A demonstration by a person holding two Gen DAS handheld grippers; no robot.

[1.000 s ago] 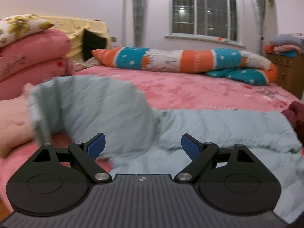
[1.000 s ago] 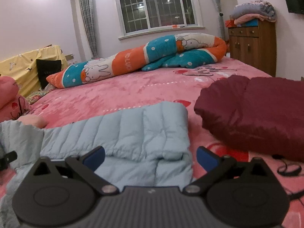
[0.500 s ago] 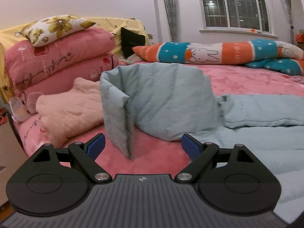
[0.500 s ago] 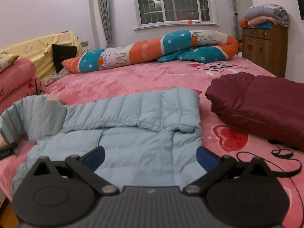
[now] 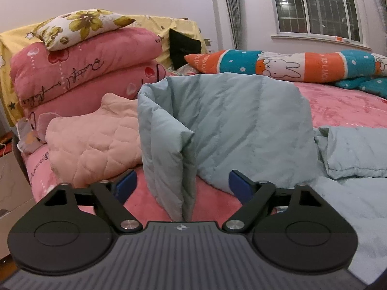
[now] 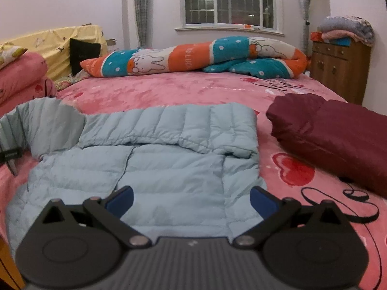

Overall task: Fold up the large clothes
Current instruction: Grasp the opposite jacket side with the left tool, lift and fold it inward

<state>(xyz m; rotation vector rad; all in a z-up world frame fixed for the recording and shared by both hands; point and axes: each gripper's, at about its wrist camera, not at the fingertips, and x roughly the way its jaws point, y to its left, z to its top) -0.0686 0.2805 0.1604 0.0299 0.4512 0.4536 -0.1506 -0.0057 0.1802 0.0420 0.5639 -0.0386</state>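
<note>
Jacket: we see the pale blue quilted down jacket (image 6: pixel 169 169) lying spread on the pink plush bedspread (image 6: pixel 169 91), its body flat in front of the right gripper and one sleeve standing up on the side nearest the pillow stack.
Sleeve: the pale blue padded sleeve (image 5: pixel 217 125) stands in a loose, doubled fold, its lower end directly between the left fingers.
Left gripper: we hold the left gripper (image 5: pixel 182 186) with its jaws wide but closing; the sleeve end is between them, and the pads do not yet press on it.
Right gripper: the right gripper (image 6: pixel 192 201) hangs over the jacket body with its jaws wide apart and nothing held.
Risk, thin bite: we judge that only one layer of the doubled sleeve may be caught, because the fold is loose; the other layer would then fall away from the jacket.
Risk, slip: the smooth shell looks slippery, so a shallow grip could let go partway through the fold.
Risk, drag: with the right gripper holding nothing down, a pull on the sleeve could shift the whole jacket and undo the flat body.
Neighbours: the folded maroon padded garment (image 6: pixel 338 140) lies beside the jacket, on the side opposite the raised sleeve, and the pale pink quilted blanket (image 5: pixel 94 140) lies just beyond that sleeve; a wide sweep could snag either.
</note>
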